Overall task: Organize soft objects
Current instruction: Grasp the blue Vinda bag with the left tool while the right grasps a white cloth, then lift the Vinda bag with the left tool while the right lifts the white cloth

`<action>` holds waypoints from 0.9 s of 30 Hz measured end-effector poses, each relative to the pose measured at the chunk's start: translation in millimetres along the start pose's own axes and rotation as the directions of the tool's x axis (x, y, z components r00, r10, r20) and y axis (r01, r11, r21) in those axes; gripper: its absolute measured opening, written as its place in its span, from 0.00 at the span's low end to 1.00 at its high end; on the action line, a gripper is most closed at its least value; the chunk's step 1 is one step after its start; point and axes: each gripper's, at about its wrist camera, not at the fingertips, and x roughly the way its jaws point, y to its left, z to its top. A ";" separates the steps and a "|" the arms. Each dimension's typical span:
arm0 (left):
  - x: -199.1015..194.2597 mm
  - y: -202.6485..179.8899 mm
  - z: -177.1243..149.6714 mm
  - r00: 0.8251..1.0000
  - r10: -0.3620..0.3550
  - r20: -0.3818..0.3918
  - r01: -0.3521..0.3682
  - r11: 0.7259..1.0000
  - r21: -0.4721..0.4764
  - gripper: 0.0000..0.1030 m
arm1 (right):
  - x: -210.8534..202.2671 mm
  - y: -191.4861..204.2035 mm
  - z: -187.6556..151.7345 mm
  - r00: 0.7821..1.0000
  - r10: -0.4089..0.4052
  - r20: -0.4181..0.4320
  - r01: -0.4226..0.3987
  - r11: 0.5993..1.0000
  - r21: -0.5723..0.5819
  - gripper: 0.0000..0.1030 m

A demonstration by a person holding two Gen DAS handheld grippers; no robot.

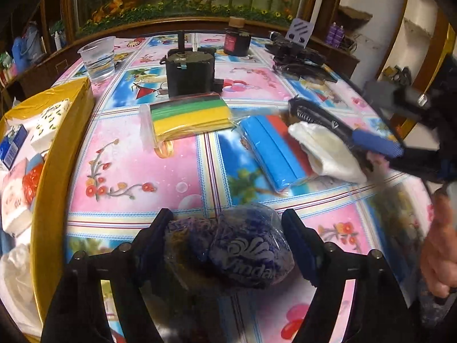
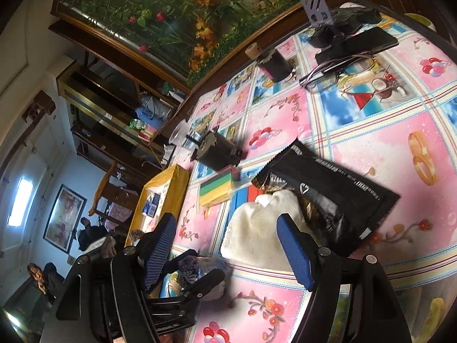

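My left gripper (image 1: 228,228) is open, its fingers either side of a dark blue Vinda tissue pack (image 1: 242,254) on the tablecloth. My right gripper (image 2: 225,237) is open just above a white fluffy cloth (image 2: 254,228), which lies on a blue and red sponge pack (image 1: 271,148) beside a black foil packet (image 2: 328,188). The cloth also shows in the left wrist view (image 1: 325,151) under the right gripper's blue pad. A green, yellow and black sponge pack (image 1: 190,114) lies further back. A yellow box (image 1: 51,171) at the left holds several tissue packs.
A plastic cup of water (image 1: 98,57), a black motor-like block (image 1: 190,71), a dark jar (image 1: 237,41), black devices and a phone (image 1: 297,54) and glasses (image 2: 328,71) stand at the table's far side. A flower mural backs the table.
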 end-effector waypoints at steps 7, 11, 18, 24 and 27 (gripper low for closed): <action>-4.2 21.1 1.6 0.999 -0.033 0.035 0.036 0.994 -0.099 0.75 | 20.9 -1.9 -4.7 0.982 -0.187 -0.041 0.184 0.981 -0.056 0.75; -6.1 27.1 2.4 0.998 -0.037 0.050 0.042 0.992 -0.119 0.75 | 29.3 0.6 -10.8 0.969 -0.238 -0.072 0.229 0.967 -0.108 0.75; -5.9 34.4 2.2 0.997 -0.061 0.052 0.068 0.986 -0.150 0.75 | 29.2 -7.5 -18.0 0.954 -0.285 -0.093 0.272 0.953 -0.136 0.18; -10.6 34.8 1.4 0.995 -0.063 0.078 0.074 0.986 -0.151 0.75 | -4.1 3.1 -11.8 0.989 -0.137 0.060 0.144 0.982 -0.123 0.12; -12.4 34.3 1.4 0.994 -0.061 0.090 0.074 0.986 -0.149 0.75 | -30.5 9.1 -9.4 0.977 -0.090 0.193 0.118 0.984 -0.137 0.12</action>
